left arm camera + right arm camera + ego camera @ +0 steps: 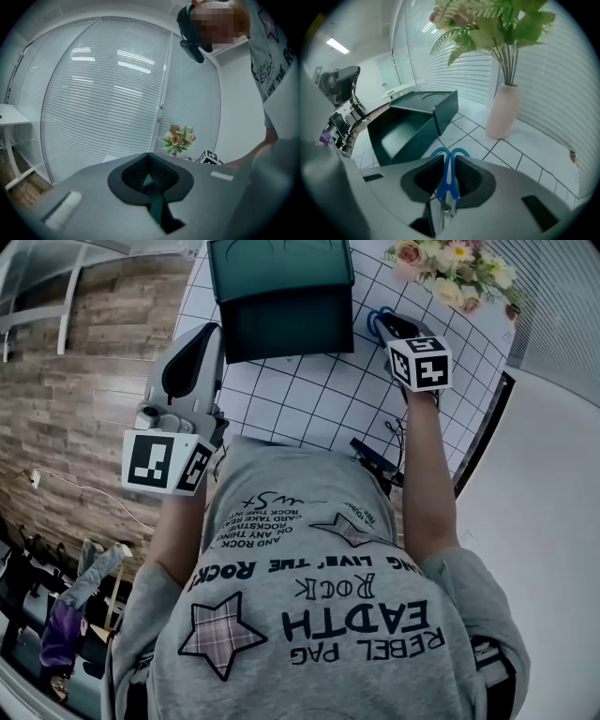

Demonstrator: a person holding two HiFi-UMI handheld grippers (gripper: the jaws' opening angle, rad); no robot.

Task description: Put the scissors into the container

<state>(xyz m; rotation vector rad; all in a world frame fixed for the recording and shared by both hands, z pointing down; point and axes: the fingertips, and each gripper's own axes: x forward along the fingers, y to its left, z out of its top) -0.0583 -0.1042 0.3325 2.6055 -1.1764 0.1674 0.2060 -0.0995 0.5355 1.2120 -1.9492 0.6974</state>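
With fingers (471, 177) narrowed onto the blue-handled scissors (446, 182), gripping them in the right gripper (449, 159), pressing a pad against each side of the handle shanks, letting the finger loops poke out past the tips and the blades run back toward the camera. Holding the scissors at the far right of the white gridded tabletop (520, 159), angled steeply down, leaving unclear whether they touch the surface. Sitting just right of the dark green container (408, 131) and apart from it, looking across at its open mouth. Standing near the pale pink vase (504, 110) of flowers (487, 23) on the far right. Hovering the left gripper (149, 157) by the table's left edge, left of the container, fingers (164, 174) meeting at the tips, clamping nothing, showing only a dark green strip in the slit below them.
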